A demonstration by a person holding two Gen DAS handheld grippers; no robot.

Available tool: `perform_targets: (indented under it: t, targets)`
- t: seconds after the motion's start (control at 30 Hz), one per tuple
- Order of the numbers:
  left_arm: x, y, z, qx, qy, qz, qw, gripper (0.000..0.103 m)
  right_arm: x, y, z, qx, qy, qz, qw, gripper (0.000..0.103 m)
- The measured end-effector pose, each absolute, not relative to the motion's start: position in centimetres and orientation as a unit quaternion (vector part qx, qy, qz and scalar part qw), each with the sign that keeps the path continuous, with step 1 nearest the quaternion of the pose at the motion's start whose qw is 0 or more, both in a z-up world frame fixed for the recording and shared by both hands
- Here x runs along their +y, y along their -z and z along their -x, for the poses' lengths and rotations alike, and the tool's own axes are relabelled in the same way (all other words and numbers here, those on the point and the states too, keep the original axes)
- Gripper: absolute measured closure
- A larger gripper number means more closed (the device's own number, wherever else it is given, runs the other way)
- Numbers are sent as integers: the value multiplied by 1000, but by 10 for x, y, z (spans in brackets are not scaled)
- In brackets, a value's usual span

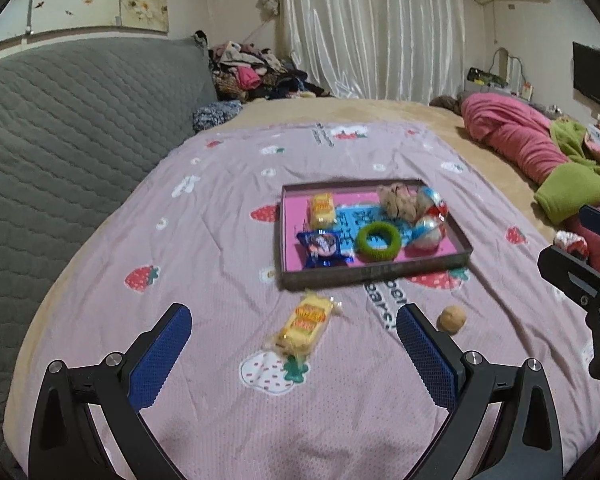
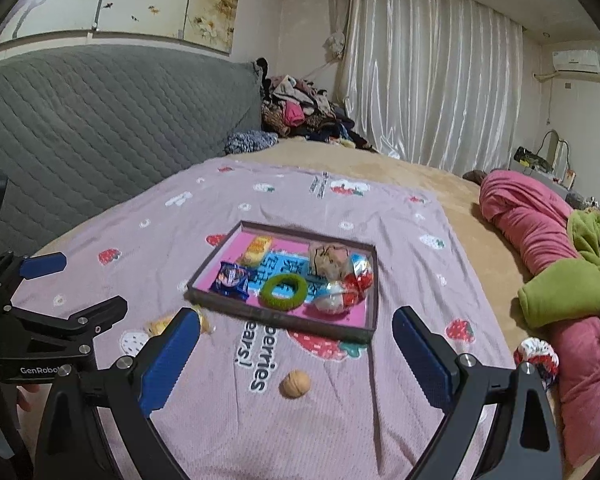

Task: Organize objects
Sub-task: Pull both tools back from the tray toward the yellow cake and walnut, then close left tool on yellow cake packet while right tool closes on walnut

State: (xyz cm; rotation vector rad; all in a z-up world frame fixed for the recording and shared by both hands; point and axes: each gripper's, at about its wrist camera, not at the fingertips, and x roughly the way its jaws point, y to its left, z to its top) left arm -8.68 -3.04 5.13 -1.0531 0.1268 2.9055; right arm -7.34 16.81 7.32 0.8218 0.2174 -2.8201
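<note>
We log both grippers raised over a pink strawberry-print sheet (image 1: pixel 220 240) spread on a bed. Left gripper (image 1: pixel 294 332): blue-padded fingers (image 1: pixel 160 360) spread wide, nothing between them. Right gripper (image 2: pixel 296 336): fingers likewise spread, nothing gripped.

Shallow tray (image 1: pixel 374 274) with a pink floor sits on the sheet at 12 o'clock from the left gripper, well ahead of it. In the tray we count: a yellow snack pack (image 1: pixel 322 210) at the far left, a blue wrapped snack (image 1: pixel 324 249) at the near left, a green ring (image 1: pixel 378 242) at the near middle, a beige plush item (image 1: pixel 398 200) at the far right, and two foil-wrapped eggs (image 1: pixel 430 232) at the right side, one behind the other.

Outside the tray, two things lie on the sheet. A second yellow snack pack (image 1: pixel 306 326) lies just beyond the gap between the left fingers, near the tray's front wall. A walnut (image 2: pixel 296 384) lies between the right gripper's fingers in its own view, at 6 o'clock from the tray, apart from it.

At 3 o'clock a pink and green quilt (image 2: pixel 548 240) is bunched on the bed. A grey padded headboard (image 1: pixel 72 128) stands at 9 o'clock.
</note>
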Motion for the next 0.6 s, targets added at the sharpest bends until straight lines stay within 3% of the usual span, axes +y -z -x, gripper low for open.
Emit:
perform_targets:
  t: [0.6]
  targets:
    - [-41,45,127,40,-902,429,25,1,168,25,113,67,921,-374,85,5]
